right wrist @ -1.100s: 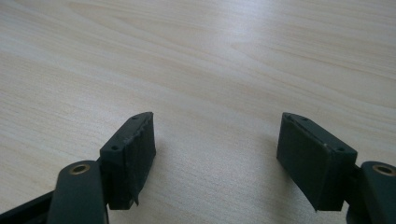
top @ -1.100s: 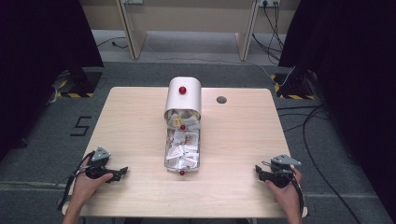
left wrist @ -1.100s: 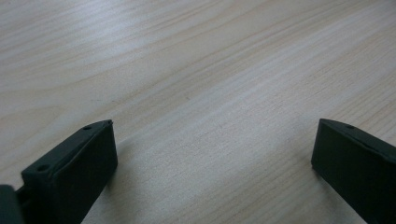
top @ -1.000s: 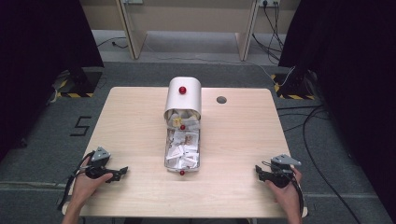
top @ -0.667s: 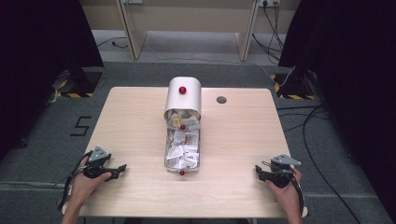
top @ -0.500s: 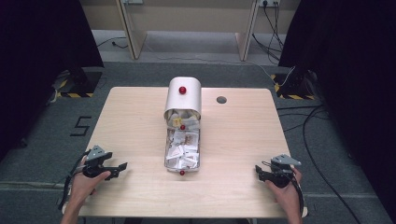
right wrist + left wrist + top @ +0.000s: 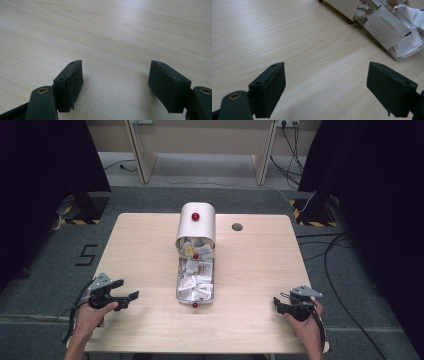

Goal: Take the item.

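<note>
A white box with a rounded roll-top lid (image 7: 196, 223) and a red knob (image 7: 195, 216) lies in the middle of the table. Its clear tray (image 7: 195, 281) holds several paper sachets (image 7: 388, 26). My left gripper (image 7: 127, 295) hovers near the table's front left corner, open, with nothing between its jaws, pointing toward the tray. In the left gripper view its black pads (image 7: 268, 89) frame bare wood, with the tray's end at the upper right. My right gripper (image 7: 276, 306) rests at the front right, open and empty, its pads (image 7: 70, 82) over bare wood.
A wooden table (image 7: 150, 250) has a round cable hole (image 7: 237, 226) at the back right of the box. Small red feet (image 7: 195, 305) mark the tray's near end. Cables (image 7: 335, 255) run across the floor on the right.
My left gripper has lifted slightly and shifted left and back from the table's front edge. The right gripper has stayed put.
</note>
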